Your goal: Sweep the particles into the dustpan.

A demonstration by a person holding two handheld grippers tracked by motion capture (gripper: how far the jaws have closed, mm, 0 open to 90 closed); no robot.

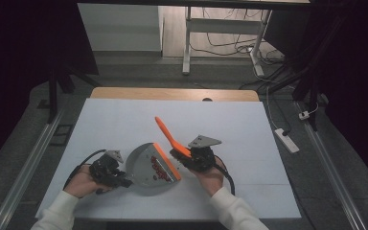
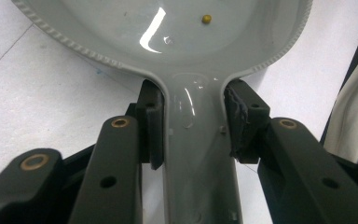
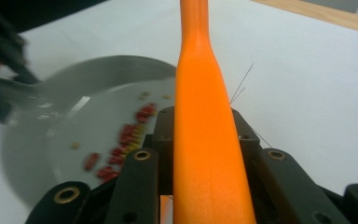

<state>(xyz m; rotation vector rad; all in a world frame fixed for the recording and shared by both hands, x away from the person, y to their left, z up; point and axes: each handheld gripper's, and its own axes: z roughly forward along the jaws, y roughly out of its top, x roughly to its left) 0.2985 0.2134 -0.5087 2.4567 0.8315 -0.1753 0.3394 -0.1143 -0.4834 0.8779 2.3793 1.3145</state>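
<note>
Between the jaws of the left gripper point(image 1: 120, 179), the flat grey plastic handle of a round grey dustpan point(image 2: 196, 140) sits clamped, the pads pressing it from both sides. The pan lies on the white table covering point(image 1: 120, 120) near the person's edge, its mouth turned toward the right gripper point(image 1: 184, 157). That gripper grasps the orange plastic handle of a small hand brush point(image 3: 205, 154), which slants up and away over the table; the brush's orange head point(image 1: 166, 162) rests along the pan's open lip.

Small red and yellowish beads point(image 1: 159, 168) lie in a band inside the pan, just behind the brush head, so the step in hand looks like the close of a sweep, with the litter already driven over the lip. The next move probably calls for the left gripper to keep the pan steady and flat while the brush lifts clear without flicking beads out.

Seen from the left gripper view, the grip on the pan's neck is plain, and one lone yellow bead point(image 2: 206, 18) sits deep in the glossy bowl. From the right gripper view the beads spread in a loose line, though the pan there is blurred. From the high view the two hands' layout is clear.
</note>
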